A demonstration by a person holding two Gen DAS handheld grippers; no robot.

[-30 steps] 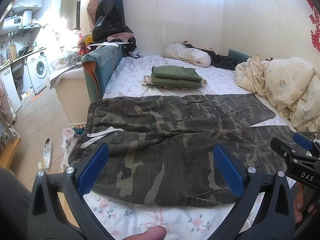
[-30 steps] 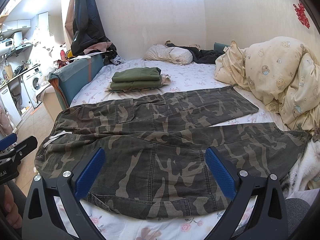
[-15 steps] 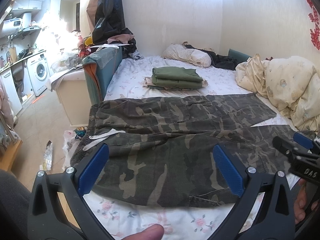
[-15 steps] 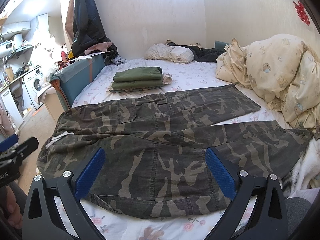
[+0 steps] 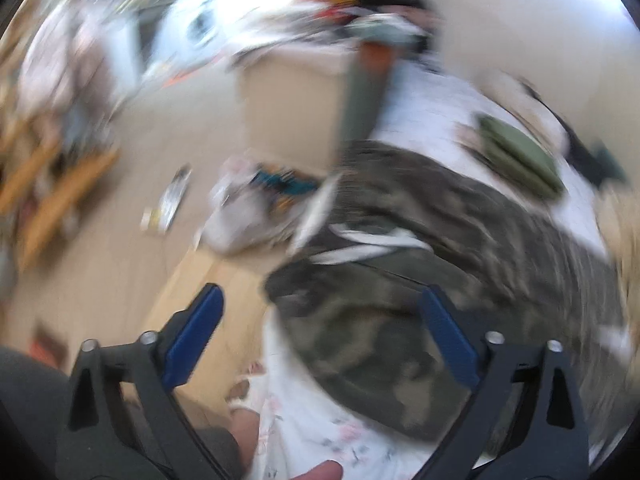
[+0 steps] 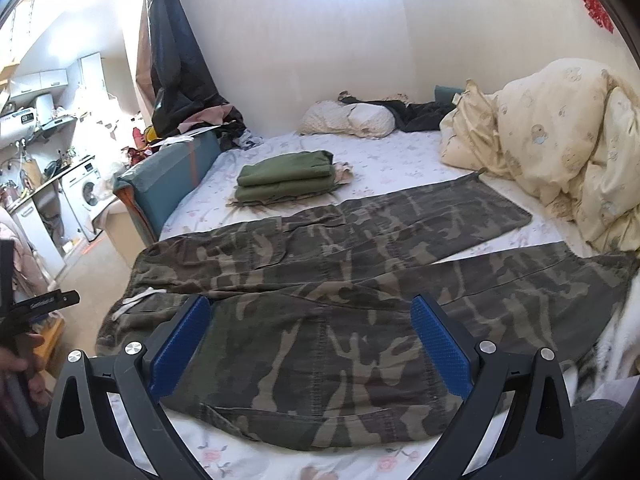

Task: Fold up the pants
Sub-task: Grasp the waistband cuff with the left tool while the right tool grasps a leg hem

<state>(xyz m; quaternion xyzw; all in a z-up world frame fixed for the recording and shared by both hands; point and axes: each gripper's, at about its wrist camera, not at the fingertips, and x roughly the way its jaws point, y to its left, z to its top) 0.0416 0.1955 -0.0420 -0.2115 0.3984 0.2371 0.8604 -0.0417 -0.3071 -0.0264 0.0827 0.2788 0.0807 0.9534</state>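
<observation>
Camo pants (image 6: 340, 292) spread flat across the bed (image 6: 384, 160), left claw (image 5: 320, 336) closing but empty at the waistband corner, right claw (image 6: 310, 340) apart and empty above the near leg, could easily pinch sheet too.

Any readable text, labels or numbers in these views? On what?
White lettering on left gripper (jaws closing, nothing gripped): too blurred to read.
Display digits on white appliance: too small.
Red wall decoration: no legible characters.
Left wrist view: motion blur, nothing readable.
</observation>
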